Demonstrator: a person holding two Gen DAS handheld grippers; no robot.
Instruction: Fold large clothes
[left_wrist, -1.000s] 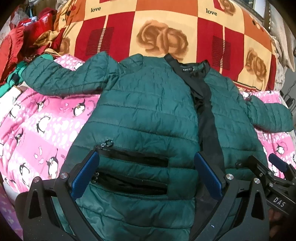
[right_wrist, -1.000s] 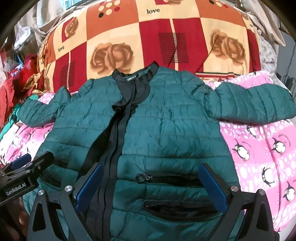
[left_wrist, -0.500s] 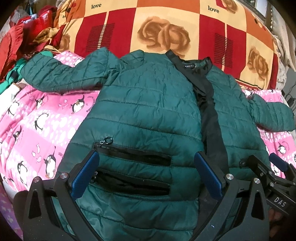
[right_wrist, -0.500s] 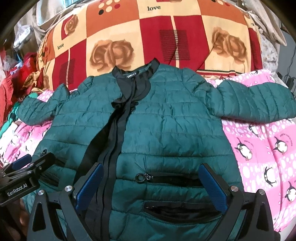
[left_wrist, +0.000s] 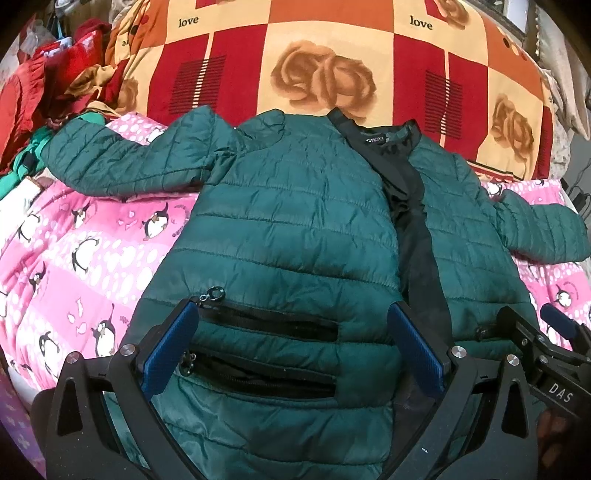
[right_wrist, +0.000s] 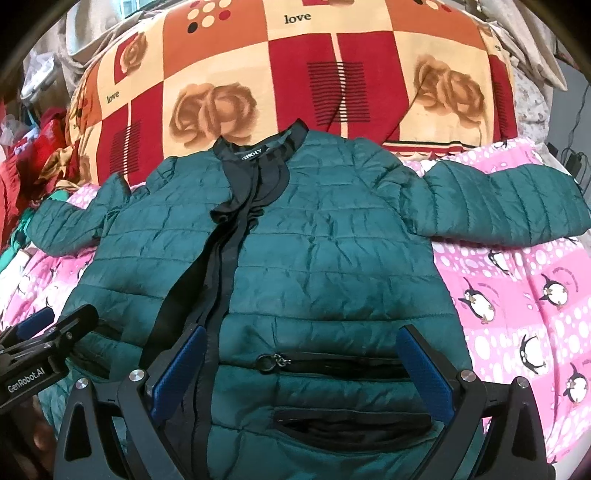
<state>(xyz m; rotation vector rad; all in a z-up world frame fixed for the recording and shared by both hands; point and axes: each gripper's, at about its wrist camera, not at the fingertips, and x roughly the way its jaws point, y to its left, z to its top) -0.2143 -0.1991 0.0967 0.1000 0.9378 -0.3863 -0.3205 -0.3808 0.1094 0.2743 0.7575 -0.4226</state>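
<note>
- Spreading wide, both grippers, left gripper (left_wrist: 293, 345) and right gripper (right_wrist: 303, 369), hover with jaws released over the hem.
- One green jacket (left_wrist: 295, 229) lies flat on the pink penguin sheet (left_wrist: 74, 251), two sleeves outstretched.
- One checked blanket (right_wrist: 295, 74) lies behind the collar.

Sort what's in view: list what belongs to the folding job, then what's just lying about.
Part of the job:
- green puffer jacket, spread flat, front up, sleeves out
- left tool, open over the jacket's hem
- right tool, open over the hem too

Just lying about:
- pink penguin sheet under the jacket
- rose-patterned blanket behind the collar
- red clothes pile
</note>
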